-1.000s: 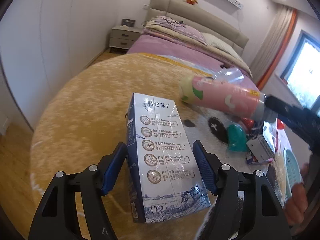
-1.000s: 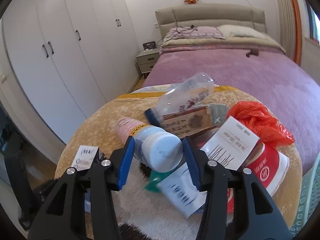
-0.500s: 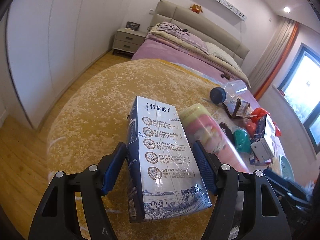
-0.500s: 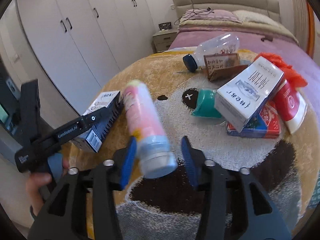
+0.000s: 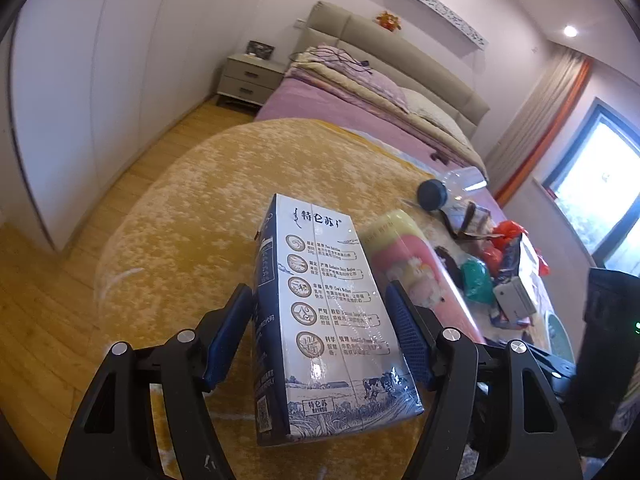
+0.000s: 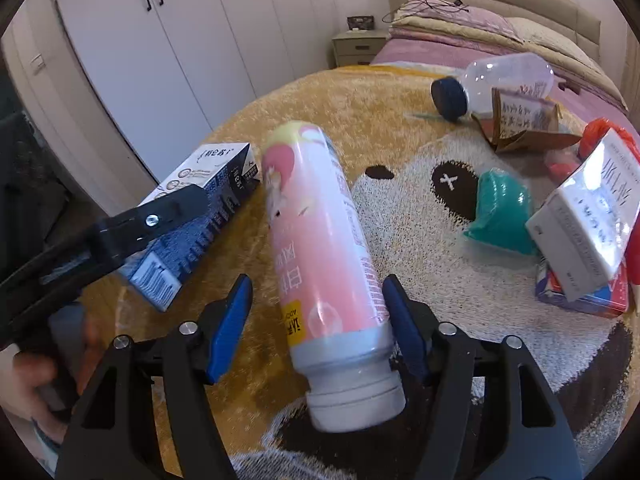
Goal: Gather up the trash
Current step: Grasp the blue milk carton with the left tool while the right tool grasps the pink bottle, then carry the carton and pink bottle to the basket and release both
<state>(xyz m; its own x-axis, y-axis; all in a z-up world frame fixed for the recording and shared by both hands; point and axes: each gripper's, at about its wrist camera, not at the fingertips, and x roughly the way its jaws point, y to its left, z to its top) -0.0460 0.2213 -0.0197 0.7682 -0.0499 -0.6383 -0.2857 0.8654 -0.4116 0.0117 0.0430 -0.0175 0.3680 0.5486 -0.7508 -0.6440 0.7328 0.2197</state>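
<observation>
the left claw [image 5: 320,332] is clamped across the flat sides of a blue-and-white milk carton [image 5: 324,312], carried lengthwise so it points straight out along the fingers, which likely keeps the box from twisting. the right claw [image 6: 316,320] has a pink bottle [image 6: 320,248] between its fingers, cap end toward the camera; the right pad [image 6: 402,332] touches the bottle, while the left pad stands apart from it, so the hold looks loose or one-sided and i cannot tell how firm it is. both things hang above the round yellow rug [image 6: 360,92], side by side, with the carton just left of the bottle.

taking the bottle as landmark: the rest of the trash lies to its right on the rug, a teal wrapper [image 6: 500,212], a white box [image 6: 588,220] on a red-and-blue packet, a clear bottle with a dark cap [image 6: 504,80] and a torn brown carton [image 6: 524,120] farther off. left of the bottle the rug is bare as far as the wardrobe [image 6: 160,40], so there is open room that way. no bin shows clearly in either view.
</observation>
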